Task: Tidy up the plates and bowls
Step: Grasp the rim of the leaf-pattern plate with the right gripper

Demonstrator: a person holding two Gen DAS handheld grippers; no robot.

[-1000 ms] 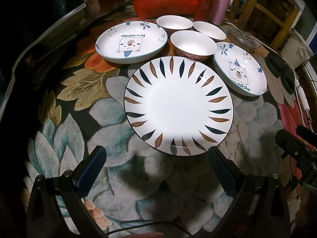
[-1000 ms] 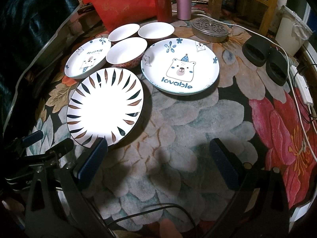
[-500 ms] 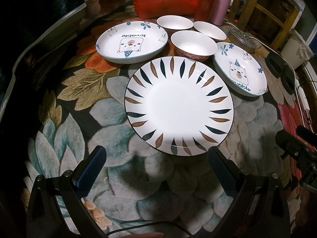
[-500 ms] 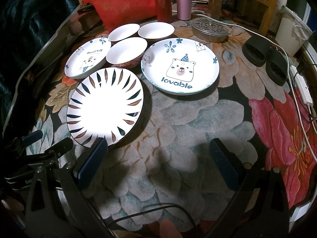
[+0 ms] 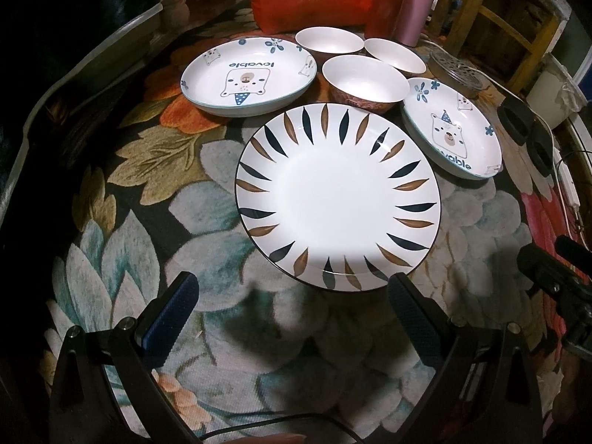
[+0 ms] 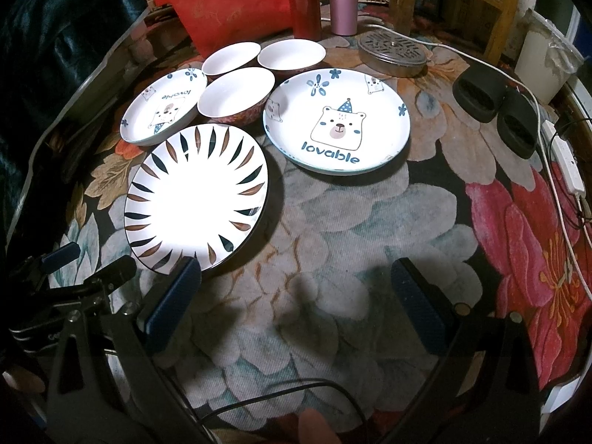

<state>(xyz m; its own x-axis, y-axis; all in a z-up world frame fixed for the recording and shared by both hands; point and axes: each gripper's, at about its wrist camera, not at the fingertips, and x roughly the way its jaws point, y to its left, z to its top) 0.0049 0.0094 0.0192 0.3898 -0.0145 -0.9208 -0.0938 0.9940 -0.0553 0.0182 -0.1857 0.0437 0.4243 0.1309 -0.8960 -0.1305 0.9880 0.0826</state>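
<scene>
— Floral tablecloth point(image 6: 333, 222) is crowded: leaf plate point(image 5: 336, 199) is set near the left gripper point(image 5: 292, 318), bowls point(image 5: 364, 83) behind.

— Both left and right gripper point(image 6: 296, 303) are spread, empty. A rim could be chipped (bear plate point(image 6: 336, 118) sits close) if slid carelessly.

Both tongs point(image 5: 292, 296) point(image 6: 296, 277) agape, empty

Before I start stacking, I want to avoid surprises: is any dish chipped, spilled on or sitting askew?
Nothing stands out. The leaf-pattern plate, both bear plates and three bowls sit upright, empty and unstacked on the floral tablecloth. One bear plate faces the other way, nothing more.
</scene>
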